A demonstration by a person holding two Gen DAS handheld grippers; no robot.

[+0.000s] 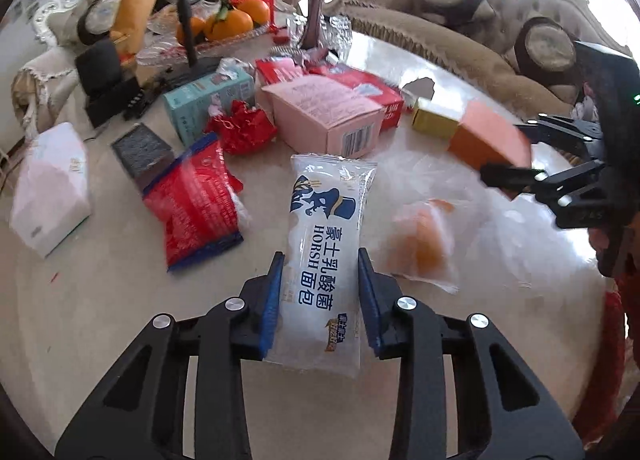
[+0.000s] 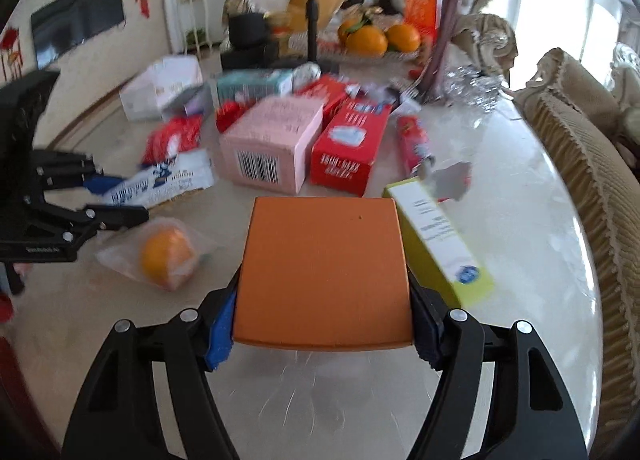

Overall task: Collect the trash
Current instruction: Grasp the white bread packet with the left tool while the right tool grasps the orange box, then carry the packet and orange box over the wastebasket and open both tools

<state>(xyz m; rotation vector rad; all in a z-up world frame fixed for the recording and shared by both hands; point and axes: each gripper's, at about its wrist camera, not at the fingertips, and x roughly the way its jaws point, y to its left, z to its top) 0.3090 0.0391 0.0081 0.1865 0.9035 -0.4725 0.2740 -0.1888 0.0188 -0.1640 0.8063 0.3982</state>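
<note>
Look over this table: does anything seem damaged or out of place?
Yes. A crumpled red wrapper lies among the boxes, and an orange sealed in a clear bag lies apart from the fruit tray.

Pale marble table (image 2: pixel 520 220) strewn with boxes (image 2: pixel 272 144), wrappers (image 1: pixel 196 204).

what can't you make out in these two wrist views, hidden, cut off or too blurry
- Underside of the flat orange box, right wrist view: its own top hides it in the right gripper.
- Lower end of the white bread wrapper, left wrist view: partly masked by the left gripper.
- Contents of the clear plastic bag with something orange inside: motion-blurred.
- Print on the yellow-green carton: blurred.
- No trash bin in view.
</note>
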